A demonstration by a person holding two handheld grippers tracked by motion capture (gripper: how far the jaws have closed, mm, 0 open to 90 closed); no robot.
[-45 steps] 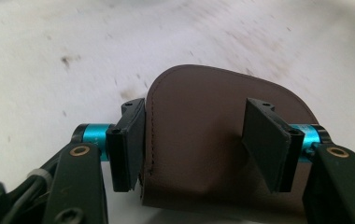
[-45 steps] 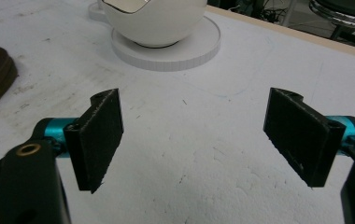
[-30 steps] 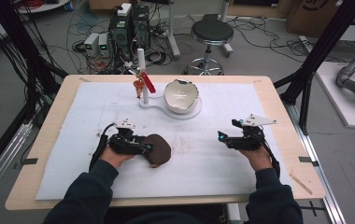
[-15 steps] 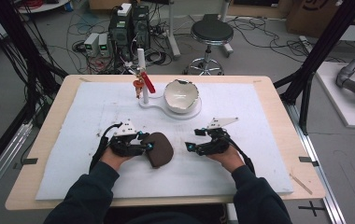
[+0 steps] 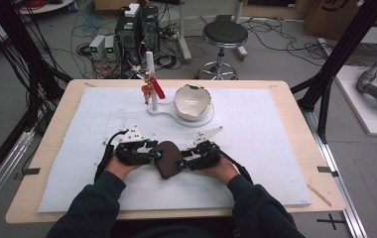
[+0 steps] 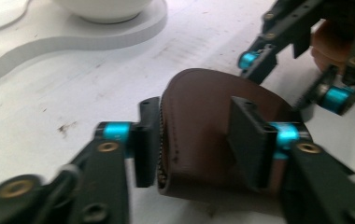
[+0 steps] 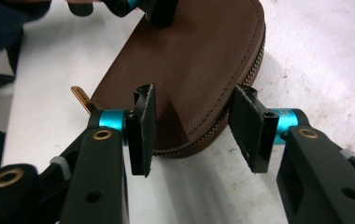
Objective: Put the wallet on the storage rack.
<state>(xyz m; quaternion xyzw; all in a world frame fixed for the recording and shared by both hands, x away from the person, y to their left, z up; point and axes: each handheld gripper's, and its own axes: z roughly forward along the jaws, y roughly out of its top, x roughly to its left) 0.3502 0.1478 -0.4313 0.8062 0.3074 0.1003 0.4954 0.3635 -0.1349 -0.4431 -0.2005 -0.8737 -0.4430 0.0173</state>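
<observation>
Behind the brown pouch point(image 5: 167, 157), white bowl point(image 5: 192, 101), red-clipped post point(image 5: 150, 79), well apart

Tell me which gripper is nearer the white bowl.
Right. The right gripper sits just below the white bowl; the left gripper lies farther to the bowl's lower left.

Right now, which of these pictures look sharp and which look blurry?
High view: evenly lit, fairly soft. Left gripper view: the brown pouch is reasonably crisp, the far gripper and the near jaw arms smear. Right gripper view: sharpest, showing stitching and zipper on the pouch.
</observation>
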